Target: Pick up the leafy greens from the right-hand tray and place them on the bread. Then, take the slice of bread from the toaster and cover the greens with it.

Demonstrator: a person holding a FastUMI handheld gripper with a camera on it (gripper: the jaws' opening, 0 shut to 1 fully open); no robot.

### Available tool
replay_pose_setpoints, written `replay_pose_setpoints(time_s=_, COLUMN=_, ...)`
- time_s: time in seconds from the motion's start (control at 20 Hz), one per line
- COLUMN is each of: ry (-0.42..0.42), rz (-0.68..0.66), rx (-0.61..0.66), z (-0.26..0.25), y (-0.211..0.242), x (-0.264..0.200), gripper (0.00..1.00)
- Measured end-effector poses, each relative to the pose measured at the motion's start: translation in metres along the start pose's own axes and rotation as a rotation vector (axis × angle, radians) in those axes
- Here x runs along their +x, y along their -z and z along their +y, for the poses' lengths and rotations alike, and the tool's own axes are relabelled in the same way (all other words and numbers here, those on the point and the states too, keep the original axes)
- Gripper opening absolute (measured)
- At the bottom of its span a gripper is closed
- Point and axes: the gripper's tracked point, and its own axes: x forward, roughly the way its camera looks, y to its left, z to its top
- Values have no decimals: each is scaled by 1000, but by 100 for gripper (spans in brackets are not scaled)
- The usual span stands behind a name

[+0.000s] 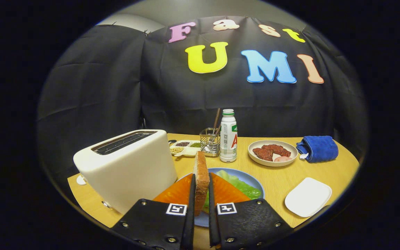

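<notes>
- Gripper [200, 199]: both fingers are pressed against the flat faces of a slice of bread [201, 177], which stands on edge between them, its crust running up and away from the fingertips.
- Slice attitude: upright, thin edge toward the camera, long axis rising near-to-far along the fingers. It hangs above the blue plate [252, 178], clear of the toaster [127, 166] to its left.
- Leafy greens [240, 184]: lying on the blue plate, just ahead of and right of the fingers. They appear to rest on something pale; whether that is a lower slice of bread cannot be confirmed, as the fingers cover it.
- White tray [307, 196]: on the near right of the table [280, 173], bare of greens.
- Toaster slots: dark; no slice visible in them from this angle.
- Governing relation: the greens lie below and slightly right of the held slice. Judgement: the slice must tip from on-edge to flat and shift a little right and down to cover them.
- Risk, as judged: releasing while the slice is upright would let it topple off the stack.
</notes>
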Motion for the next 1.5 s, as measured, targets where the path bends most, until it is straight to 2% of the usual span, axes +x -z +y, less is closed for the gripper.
replay_pose_setpoints(time_s=0.15, ry=25, rz=3, rx=-9, z=-19, y=1, x=-1, gripper=25)
replay_pose_setpoints(time_s=0.25, ry=44, rz=5, rx=-7, z=-30, y=2, x=1, gripper=37)
replay_pose_setpoints(time_s=0.55, ry=57, rz=-28, rx=-4, z=-53, y=-9, x=-6, gripper=37)
replay_pose_setpoints(time_s=1.05, ry=141, rz=-117, rx=-46, z=-122, y=-29, x=-55, gripper=37)
replay_pose_setpoints(time_s=1.5, ry=204, rz=-160, rx=-27, z=-172, y=-32, x=-73, gripper=37)
